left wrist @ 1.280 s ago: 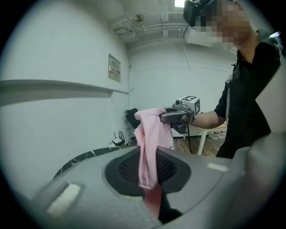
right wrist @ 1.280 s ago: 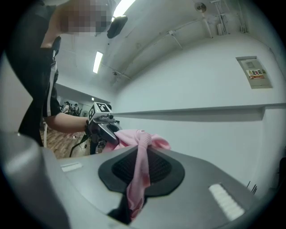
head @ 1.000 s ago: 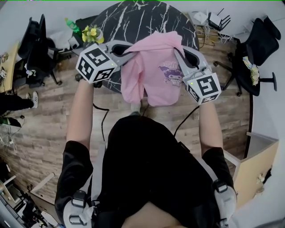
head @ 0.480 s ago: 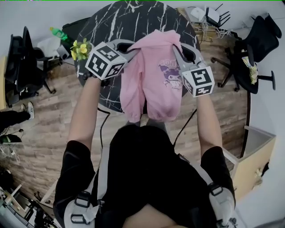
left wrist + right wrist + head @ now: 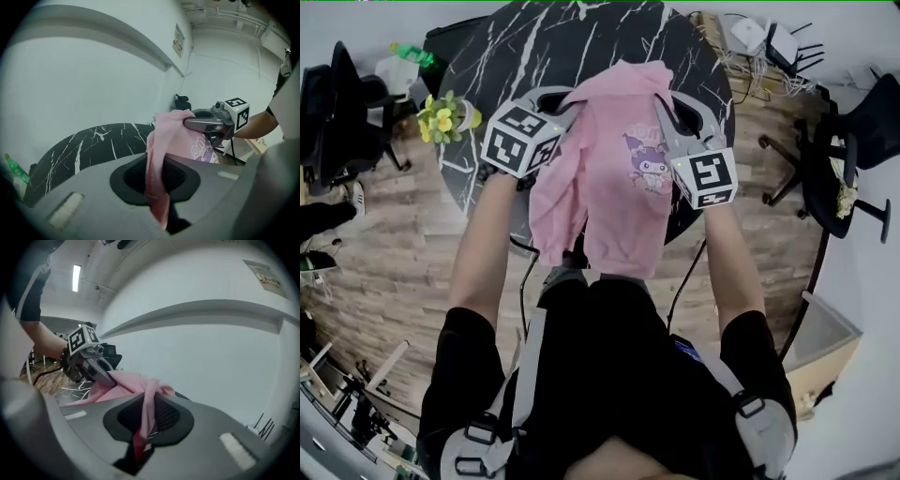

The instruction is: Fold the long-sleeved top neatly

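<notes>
Lettering (image 5: 643, 135) on pink top (image 5: 605, 192) illegible; left hand-held gripper (image 5: 572, 106) and right hand-held gripper (image 5: 662, 105) clenched on it

Pink top (image 5: 614, 178), black white-veined table (image 5: 544, 47)

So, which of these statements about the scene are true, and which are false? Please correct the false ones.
1. The left gripper and the right gripper are both shut on the top. True.
2. The top lies spread flat on the table. False: it hangs bunched from the two grippers.
3. The table is black with white veins. True.
4. The flowers are red. False: they are yellow.
5. The print on the top shows in the head view. True.
</notes>
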Tool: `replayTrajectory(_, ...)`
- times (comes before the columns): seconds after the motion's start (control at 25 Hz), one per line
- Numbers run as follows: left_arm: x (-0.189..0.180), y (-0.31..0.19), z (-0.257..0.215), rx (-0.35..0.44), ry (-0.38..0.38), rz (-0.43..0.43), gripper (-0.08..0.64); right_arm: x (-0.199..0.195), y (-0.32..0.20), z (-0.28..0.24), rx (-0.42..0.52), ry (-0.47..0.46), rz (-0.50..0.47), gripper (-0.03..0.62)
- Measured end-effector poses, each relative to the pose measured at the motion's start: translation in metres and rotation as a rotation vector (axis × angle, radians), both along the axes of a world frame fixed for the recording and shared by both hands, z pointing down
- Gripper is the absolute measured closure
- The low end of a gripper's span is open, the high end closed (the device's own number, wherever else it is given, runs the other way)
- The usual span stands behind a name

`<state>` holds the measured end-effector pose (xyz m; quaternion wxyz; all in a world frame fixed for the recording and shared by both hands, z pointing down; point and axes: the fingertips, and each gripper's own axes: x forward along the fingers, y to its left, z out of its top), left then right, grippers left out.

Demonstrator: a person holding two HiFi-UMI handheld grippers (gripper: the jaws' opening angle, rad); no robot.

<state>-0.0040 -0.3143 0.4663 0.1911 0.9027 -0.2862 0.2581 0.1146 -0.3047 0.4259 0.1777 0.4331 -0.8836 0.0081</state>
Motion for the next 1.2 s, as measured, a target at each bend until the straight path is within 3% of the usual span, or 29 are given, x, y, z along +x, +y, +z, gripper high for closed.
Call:
replayTrajectory(0.2, 0.003, -0.037, 0.040, -0.042, -0.038, -0.099, 0.515, 0.007, -0.045, 0.053, -0.074, 0.032, -0.061, 0.552)
replayTrajectory(0.24, 0.001, -0.044, 0.048, -0.045, -0.057, -0.124, 0.501, 0.012, -0.056, 0.067, -0.114, 0.035, -0.047, 0.510)
replayTrajectory(0.32, -0.007, -0.054, 0.062, -0.031, -0.111, -0.186, 0.441, 0.023, -0.073, 0.090, -0.207, 0.009, -0.007, 0.392)
replayTrajectory(0.36, -0.012, -0.056, 0.067, -0.020, -0.131, -0.218, 0.414, 0.029, -0.076, 0.098, -0.248, -0.018, 0.010, 0.365)
replayTrajectory(0.52, -0.031, -0.055, 0.082, -0.036, -0.147, -0.288, 0.297, 0.040, -0.075, 0.110, -0.292, -0.042, 0.003, 0.364)
replayTrajectory(0.88, -0.025, -0.030, 0.073, -0.066, -0.086, -0.269, 0.314, 0.035, -0.051, 0.109, -0.285, -0.003, -0.034, 0.364)
replayTrajectory(1.2, -0.014, 0.042, 0.067, -0.074, -0.074, -0.138, 0.316, 0.022, 0.013, 0.090, -0.290, 0.001, 0.008, 0.368)
